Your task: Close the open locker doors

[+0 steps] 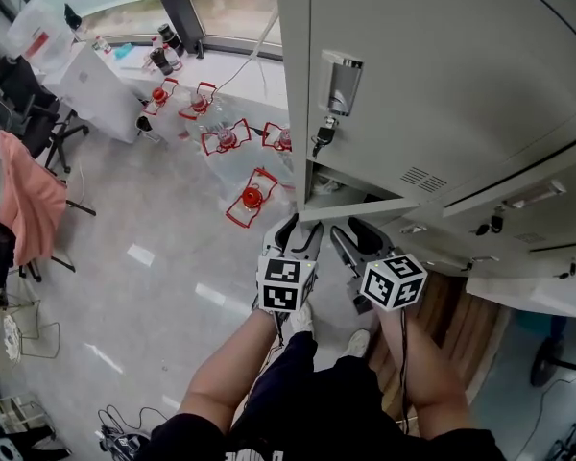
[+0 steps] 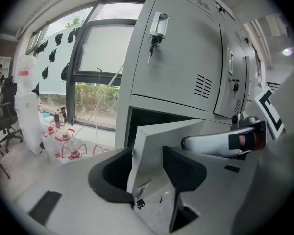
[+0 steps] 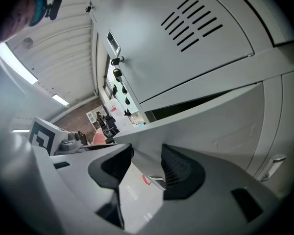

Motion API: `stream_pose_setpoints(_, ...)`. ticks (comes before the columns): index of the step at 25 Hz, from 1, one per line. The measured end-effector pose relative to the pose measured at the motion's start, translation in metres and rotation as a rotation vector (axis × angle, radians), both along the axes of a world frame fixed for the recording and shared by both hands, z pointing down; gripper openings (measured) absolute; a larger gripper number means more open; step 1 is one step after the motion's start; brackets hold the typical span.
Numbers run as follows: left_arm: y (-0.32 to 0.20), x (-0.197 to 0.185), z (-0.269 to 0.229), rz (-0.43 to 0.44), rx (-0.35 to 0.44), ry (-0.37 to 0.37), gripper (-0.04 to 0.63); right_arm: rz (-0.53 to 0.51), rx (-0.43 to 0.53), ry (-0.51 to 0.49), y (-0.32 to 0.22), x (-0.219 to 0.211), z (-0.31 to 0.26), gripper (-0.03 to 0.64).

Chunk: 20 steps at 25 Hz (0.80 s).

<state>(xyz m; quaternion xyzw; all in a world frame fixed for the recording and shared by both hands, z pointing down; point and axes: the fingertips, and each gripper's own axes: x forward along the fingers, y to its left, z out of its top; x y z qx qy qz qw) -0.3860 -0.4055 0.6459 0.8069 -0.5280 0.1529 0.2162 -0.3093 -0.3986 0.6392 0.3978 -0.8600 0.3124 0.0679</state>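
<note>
1. While the left gripper (image 2: 147, 173) had its jaws apart, the free edge of the door (image 2: 161, 136) stood between them, and the gap looked too wide for the pads to be pressing it.
2. The right gripper (image 3: 146, 168) also had its jaws open and gripped nothing; the door's face and a small latch (image 3: 154, 181) showed between them.
3. The door hung ajar, swung partway out from a dark compartment of the locker (image 1: 442, 84), under a shut door with a key (image 2: 152, 40) in its lock.
4. It looked like thin painted sheet metal, so probably stiff, light and free on its hinges.
5. The smooth paint would likely slip in a pinch, so a flat push near the free edge, far from the hinge, seemed best.
6. It might spring back unless pressed until the latch caught.
</note>
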Motion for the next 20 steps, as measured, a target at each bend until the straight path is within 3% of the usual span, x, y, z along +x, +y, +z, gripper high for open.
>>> stream_pose_setpoints(20, -0.031, -0.013, -0.014, 0.080, 0.041, 0.073, 0.212, 0.109, 0.013, 0.013, -0.061, -0.001, 0.005, 0.187)
